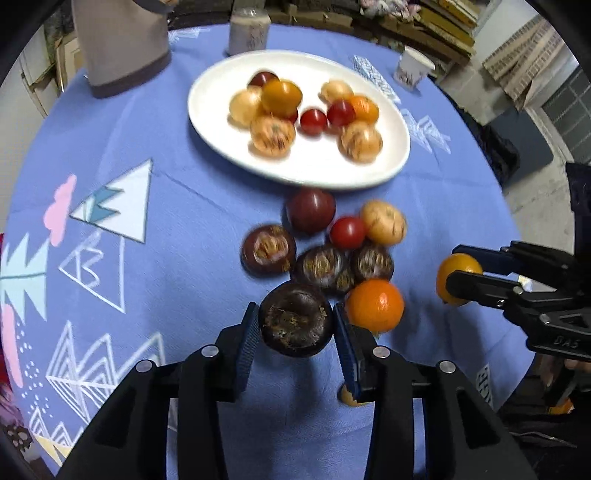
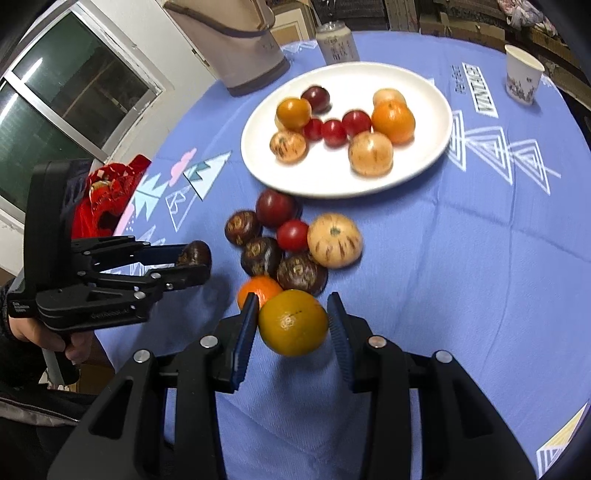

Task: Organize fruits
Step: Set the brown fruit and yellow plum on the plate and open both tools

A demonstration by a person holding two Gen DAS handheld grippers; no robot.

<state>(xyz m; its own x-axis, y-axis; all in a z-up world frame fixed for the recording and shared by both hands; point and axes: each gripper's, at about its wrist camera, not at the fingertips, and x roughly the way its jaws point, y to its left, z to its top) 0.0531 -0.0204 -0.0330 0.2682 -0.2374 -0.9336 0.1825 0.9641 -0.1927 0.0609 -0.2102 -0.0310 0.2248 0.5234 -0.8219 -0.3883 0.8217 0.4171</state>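
Observation:
In the left wrist view my left gripper (image 1: 295, 308) is shut on a dark mangosteen (image 1: 295, 321), held just above the blue tablecloth. Beside it lies a loose orange (image 1: 375, 304), with more mangosteens (image 1: 269, 250), a red tomato (image 1: 347, 232) and a pale striped fruit (image 1: 384, 222) behind. My right gripper (image 2: 293, 299) is shut on a yellow-orange citrus (image 2: 293, 322); the same gripper (image 1: 454, 266) shows at the right edge of the left wrist view. The left gripper (image 2: 197, 260) appears at the left of the right wrist view. A white plate (image 1: 314, 166) beyond the pile holds several fruits.
At the table's far side stand a grey fabric bucket (image 1: 118, 44), a can (image 1: 248, 31) and a paper cup (image 1: 413, 68). A red bag (image 2: 107, 192) hangs off the table's left edge. The table edge falls away close on the right (image 1: 517, 229).

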